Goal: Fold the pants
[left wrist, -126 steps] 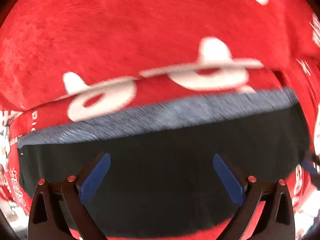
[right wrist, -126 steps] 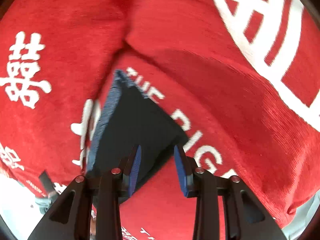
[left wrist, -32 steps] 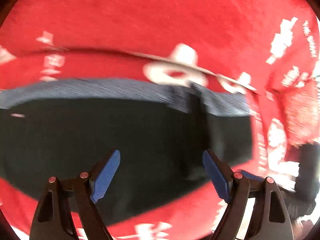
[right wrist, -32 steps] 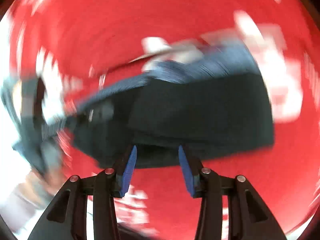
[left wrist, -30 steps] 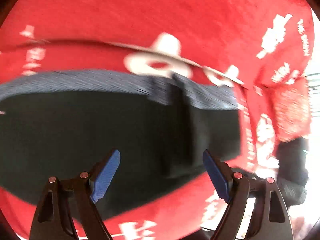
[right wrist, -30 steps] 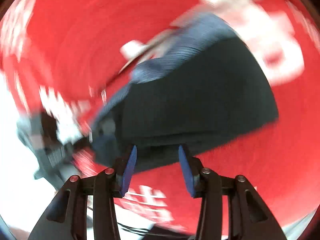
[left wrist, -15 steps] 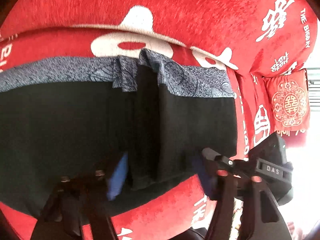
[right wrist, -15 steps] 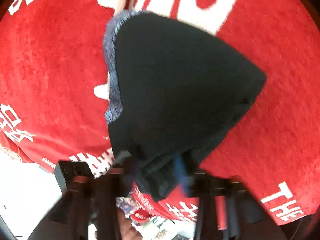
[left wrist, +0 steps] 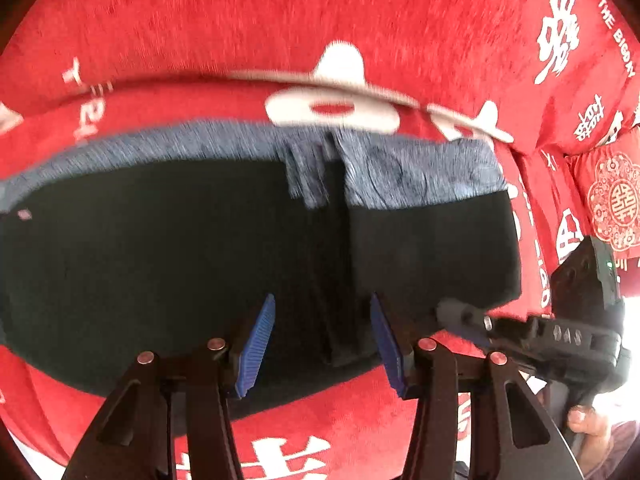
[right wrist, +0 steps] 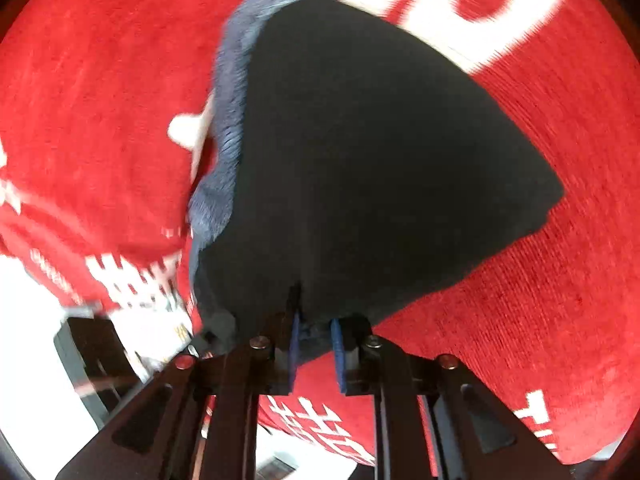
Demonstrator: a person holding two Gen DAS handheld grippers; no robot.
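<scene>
Black pants with a blue-grey patterned waistband lie flat on a red cover with white lettering. My left gripper is open, its blue pads on either side of a raised fold at the near edge of the pants. The right gripper shows at the right of that view, at the near right corner of the pants. In the right wrist view my right gripper is shut on the near edge of the pants, cloth bunched between the pads.
The red cover spreads all round the pants. A red cushion with a round white emblem lies at the far right. A hand holds the right gripper's handle at lower right.
My left gripper has narrowed from wide open around the fold. My right gripper has closed on the near edge of the pants.
</scene>
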